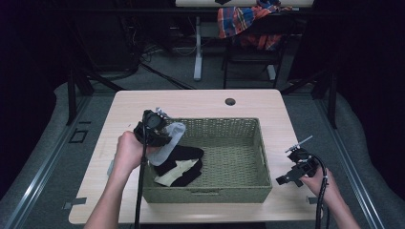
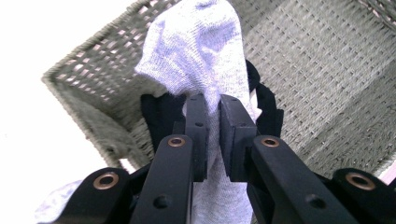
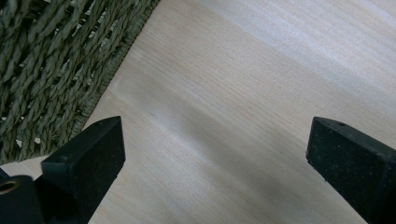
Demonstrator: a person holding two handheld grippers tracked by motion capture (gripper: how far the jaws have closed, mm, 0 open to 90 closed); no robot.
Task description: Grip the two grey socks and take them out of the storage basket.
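We see the left gripper [image 1: 157, 131] over the left end of the woven basket [image 1: 248, 125], and its jaws are clamped on a pale grey sock [image 2: 196, 51]. In the left gripper view the two black jaws pinch the fabric between them, and the rest of the sock bulges beyond the tips and hangs above the basket floor. In the high view the sock [image 1: 168, 143] droops from the gripper down to the dark clothes [image 1: 184, 164] that lie in the left part of the basket, with a cream piece [image 1: 174, 172] among them. The right gripper [image 1: 298, 167] rests low over the wooden table [image 1: 200, 102], just beside the right wall of the basket. Its jaws stand wide apart, with nothing between them but the bare table top [image 3: 243, 93].
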